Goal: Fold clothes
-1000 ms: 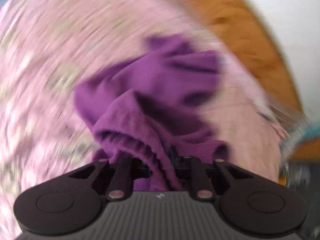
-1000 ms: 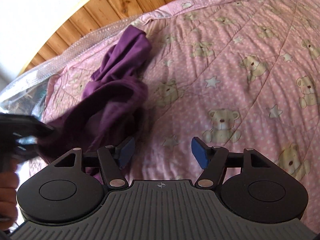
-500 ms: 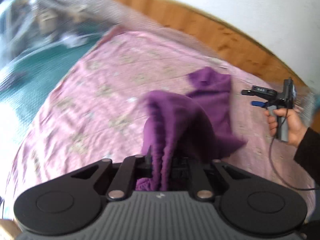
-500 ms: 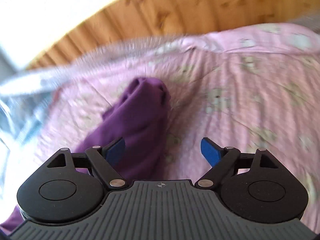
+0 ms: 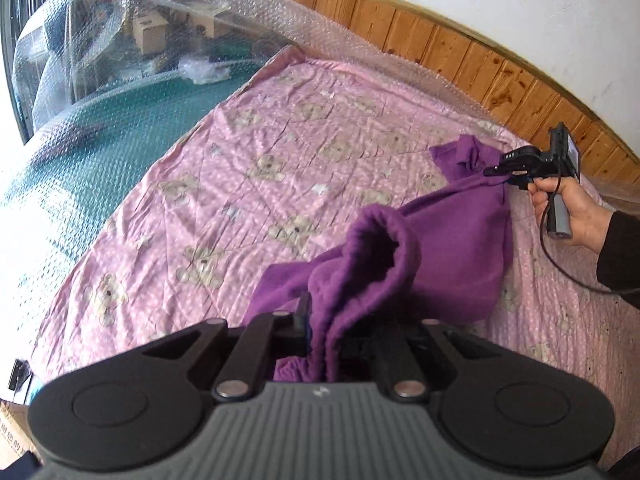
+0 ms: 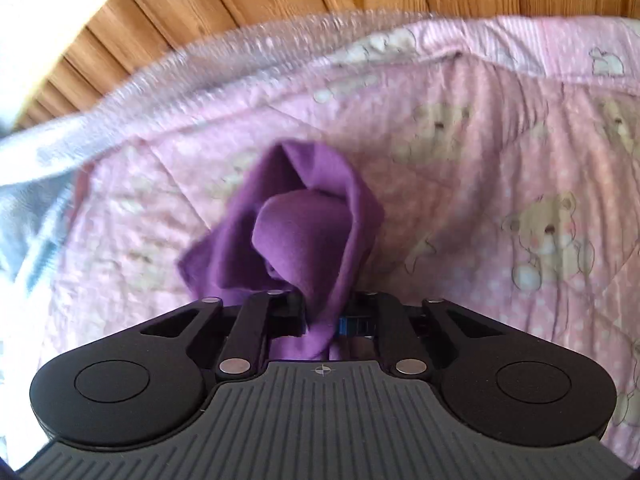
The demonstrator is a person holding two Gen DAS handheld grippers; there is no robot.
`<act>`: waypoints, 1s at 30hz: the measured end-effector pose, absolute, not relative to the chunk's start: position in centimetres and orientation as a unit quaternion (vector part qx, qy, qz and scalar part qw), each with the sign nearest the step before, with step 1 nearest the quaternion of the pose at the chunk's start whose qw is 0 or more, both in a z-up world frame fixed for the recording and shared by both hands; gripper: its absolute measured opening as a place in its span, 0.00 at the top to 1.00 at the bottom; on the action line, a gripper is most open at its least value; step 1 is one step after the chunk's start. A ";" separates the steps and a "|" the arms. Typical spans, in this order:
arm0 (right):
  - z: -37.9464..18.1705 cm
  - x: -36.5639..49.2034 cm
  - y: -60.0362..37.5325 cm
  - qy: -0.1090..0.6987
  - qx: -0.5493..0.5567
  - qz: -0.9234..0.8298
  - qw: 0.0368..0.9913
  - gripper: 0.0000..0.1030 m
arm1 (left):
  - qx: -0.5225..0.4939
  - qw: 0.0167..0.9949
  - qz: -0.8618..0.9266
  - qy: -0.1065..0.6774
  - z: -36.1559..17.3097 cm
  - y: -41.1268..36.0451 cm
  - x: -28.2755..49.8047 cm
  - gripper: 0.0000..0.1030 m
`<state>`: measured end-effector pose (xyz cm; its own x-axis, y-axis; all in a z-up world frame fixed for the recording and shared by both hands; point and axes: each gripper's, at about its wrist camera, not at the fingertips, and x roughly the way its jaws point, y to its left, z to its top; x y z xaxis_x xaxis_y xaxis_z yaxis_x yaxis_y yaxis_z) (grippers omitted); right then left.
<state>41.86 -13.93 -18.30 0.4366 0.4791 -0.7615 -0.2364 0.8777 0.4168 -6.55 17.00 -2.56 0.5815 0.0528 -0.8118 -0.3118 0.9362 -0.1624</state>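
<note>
Both the left gripper [image 5: 324, 340] and the right gripper [image 6: 326, 320] pinched the purple garment [image 5: 452, 248], stretched between them above the bed [image 5: 248, 184], apparently mid-spread, so the next move called for laying it flat.

Both tools [image 5: 326, 344] [image 5: 502, 172] pinch the purple garment [image 5: 452, 248] above the quilt [image 5: 280, 160].

Two wrist views low over the pink quilt [image 5: 248, 184], both near the shared purple garment [image 5: 452, 248]

Left gripper [image 5: 326, 334] was black with round silver screws. Right gripper [image 6: 320, 320] black, blue pads. Bare hand [image 5: 572, 212], dark sleeve [image 5: 620, 256], black cable [image 5: 568, 276].
</note>
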 end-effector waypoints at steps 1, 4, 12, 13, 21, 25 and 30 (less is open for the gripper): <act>-16.6 41.7 -15.1 0.464 0.141 0.217 0.847 0.89 | -0.141 0.885 0.099 0.433 -1.9 17.1 -5.9 0.91; -10.0 40.5 -19.0 0.394 0.180 0.211 0.876 0.89 | -0.116 0.921 0.076 0.364 3.0 18.5 -2.8 0.91; 7.5 31.9 -35.9 0.232 0.299 0.091 0.921 0.86 | -0.092 0.977 -0.021 0.190 14.5 21.2 2.8 0.91; 7.4 30.4 -37.7 0.240 0.304 0.069 0.919 0.81 | -0.084 0.977 -0.034 0.195 14.0 21.1 3.0 0.91; -9.0 16.9 -46.7 0.449 0.252 -0.157 0.843 0.47 | -0.101 0.857 -0.130 0.488 -7.9 19.5 3.6 0.86; -13.8 8.6 -49.9 0.489 0.276 -0.232 0.794 0.47 | -0.059 0.794 -0.163 0.582 -14.8 17.1 2.5 0.82; -14.1 4.8 -51.9 0.492 0.262 -0.245 0.793 0.46 | -0.076 0.816 -0.196 0.539 -12.4 18.1 3.7 0.68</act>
